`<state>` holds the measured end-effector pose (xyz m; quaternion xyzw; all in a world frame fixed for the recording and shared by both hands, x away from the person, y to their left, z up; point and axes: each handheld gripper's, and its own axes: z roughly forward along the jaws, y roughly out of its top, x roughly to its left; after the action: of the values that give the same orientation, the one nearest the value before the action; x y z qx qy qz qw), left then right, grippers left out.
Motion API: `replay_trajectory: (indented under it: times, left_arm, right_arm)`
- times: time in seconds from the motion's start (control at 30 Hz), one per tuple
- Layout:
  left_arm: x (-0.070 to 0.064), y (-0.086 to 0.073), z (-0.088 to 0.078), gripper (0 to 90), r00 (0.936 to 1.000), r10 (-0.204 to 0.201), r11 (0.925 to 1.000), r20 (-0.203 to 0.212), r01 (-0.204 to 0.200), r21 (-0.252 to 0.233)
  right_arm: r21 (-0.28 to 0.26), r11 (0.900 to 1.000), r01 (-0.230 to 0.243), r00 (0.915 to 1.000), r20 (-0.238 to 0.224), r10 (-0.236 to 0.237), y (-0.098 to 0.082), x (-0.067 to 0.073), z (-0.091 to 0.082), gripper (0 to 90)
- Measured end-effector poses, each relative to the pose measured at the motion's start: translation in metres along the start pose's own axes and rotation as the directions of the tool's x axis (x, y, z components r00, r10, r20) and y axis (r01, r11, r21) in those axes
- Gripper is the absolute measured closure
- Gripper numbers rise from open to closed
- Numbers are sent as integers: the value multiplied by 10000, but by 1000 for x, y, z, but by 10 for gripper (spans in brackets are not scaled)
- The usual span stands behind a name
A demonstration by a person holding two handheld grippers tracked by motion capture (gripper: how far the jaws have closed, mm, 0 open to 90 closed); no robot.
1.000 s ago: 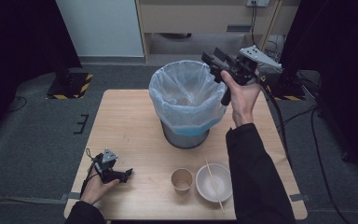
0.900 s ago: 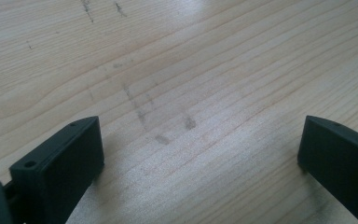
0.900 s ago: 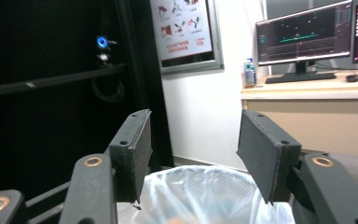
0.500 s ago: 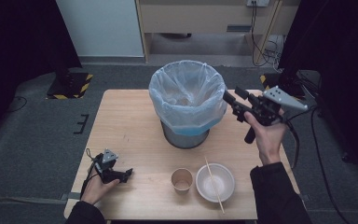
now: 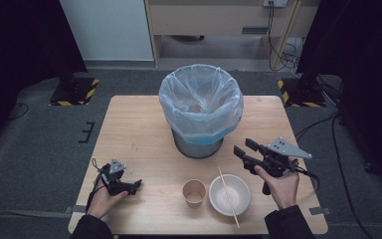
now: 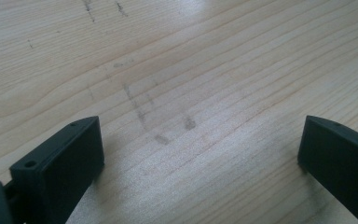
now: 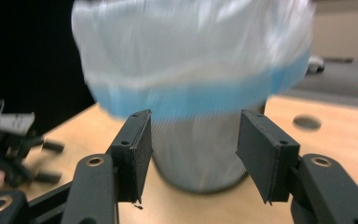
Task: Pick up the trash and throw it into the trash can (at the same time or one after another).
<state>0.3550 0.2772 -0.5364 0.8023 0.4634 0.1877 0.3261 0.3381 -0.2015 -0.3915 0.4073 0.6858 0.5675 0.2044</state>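
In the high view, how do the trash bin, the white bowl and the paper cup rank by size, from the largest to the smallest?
1. Trash bin with its plastic liner: clearly the largest.
2. White bowl, with a chopstick lying across it: much smaller than the bin.
3. Paper cup: the smallest, narrower than the bowl beside it.

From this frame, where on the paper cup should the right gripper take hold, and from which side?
Probably across the paper cup at its upper wall, coming in level from its left or from the table's near edge. It stands upright with an open mouth, so its round sides suit two jaws. The bowl with the stick sits close on its right, crowding that side. The right gripper is open and empty.
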Motion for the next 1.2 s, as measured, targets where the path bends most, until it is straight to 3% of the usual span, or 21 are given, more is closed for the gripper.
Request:
replay_trajectory:
  times: [0.17, 0.47, 0.63, 0.83, 1.2]
  left_arm:
    - [-1, 0, 0, 0, 10000, -36, 10000, -40, 36, -4]
    - [-2, 0, 0, 0, 10000, -68, 10000, -65, 68, 4]
    - [-2, 0, 0, 0, 10000, -67, 10000, -41, 67, 12]
    - [-2, 0, 0, 0, 10000, -69, 10000, -47, 69, 7]
    - [-2, 0, 0, 0, 10000, -56, 10000, -33, 56, 5]
  right_arm:
    - [847, 9964, 6, 9999, -173, 9, -24, 2, -2, 454]
    - [2069, 9783, -88, 9992, -352, 164, -63, 6, -4, 461]
    - [2901, 9570, -39, 9987, -476, 185, -79, 8, 0, 459]
    - [3440, 9389, 77, 9987, -495, 100, -87, 13, 2, 465]
    - [4432, 8963, -184, 9978, -491, 448, -100, 20, 13, 577]
